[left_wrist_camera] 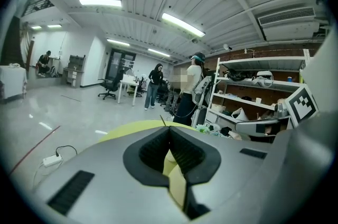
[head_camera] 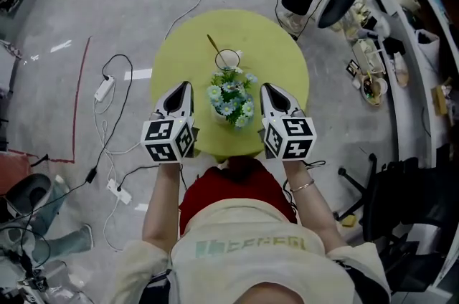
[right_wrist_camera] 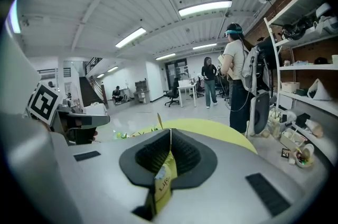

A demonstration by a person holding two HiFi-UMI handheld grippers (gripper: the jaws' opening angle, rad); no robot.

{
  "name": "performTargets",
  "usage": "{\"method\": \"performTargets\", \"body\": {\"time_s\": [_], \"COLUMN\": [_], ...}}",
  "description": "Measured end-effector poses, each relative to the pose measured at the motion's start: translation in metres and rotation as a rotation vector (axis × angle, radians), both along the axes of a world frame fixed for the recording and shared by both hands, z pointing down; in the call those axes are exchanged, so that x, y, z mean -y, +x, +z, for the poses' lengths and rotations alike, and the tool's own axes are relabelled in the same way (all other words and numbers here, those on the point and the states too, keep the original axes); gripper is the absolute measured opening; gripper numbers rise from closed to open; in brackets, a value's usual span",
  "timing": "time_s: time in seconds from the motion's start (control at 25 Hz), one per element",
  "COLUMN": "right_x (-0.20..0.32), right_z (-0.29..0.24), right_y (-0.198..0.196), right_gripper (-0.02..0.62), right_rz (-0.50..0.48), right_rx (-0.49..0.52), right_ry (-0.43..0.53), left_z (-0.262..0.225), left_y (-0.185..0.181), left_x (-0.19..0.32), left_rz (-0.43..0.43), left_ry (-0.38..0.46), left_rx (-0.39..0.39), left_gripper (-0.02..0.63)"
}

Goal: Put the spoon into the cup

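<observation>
Left gripper (head_camera: 184,87) and right gripper (head_camera: 267,89) are both clenched on nothing; the spoon (head_camera: 214,44) already leans in the cup (head_camera: 228,59), upper centre of the frame; the 2 tongs flank the flowers (head_camera: 231,100), so a careless inward swing could topple them against the cup

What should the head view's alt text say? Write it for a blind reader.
A spoon stands in a cup on a round yellow-green table, just beyond a bunch of flowers. A person's left tongs and right tongs, both shut, flank the flowers.
</observation>
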State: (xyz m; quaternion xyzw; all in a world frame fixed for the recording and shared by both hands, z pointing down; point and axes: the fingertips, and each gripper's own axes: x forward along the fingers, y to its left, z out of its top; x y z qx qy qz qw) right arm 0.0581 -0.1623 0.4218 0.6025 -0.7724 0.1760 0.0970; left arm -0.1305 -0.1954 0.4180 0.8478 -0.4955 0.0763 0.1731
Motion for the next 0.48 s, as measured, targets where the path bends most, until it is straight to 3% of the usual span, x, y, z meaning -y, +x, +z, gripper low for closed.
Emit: {"method": "performTargets", "body": {"time_s": [0.48], "right_x": [-0.028], "right_z": [-0.012], "right_y": [-0.012], "right_gripper": [0.035], "right_rz": [0.003], "right_rx": [-0.025], "right_ry": [0.068], "left_z": [-0.011], "left_y": [-0.007], "left_x": [-0.026], "left_rz": [0.006], "left_ry": [0.042], "left_rx": [-0.034], "left_gripper": [0.025]}}
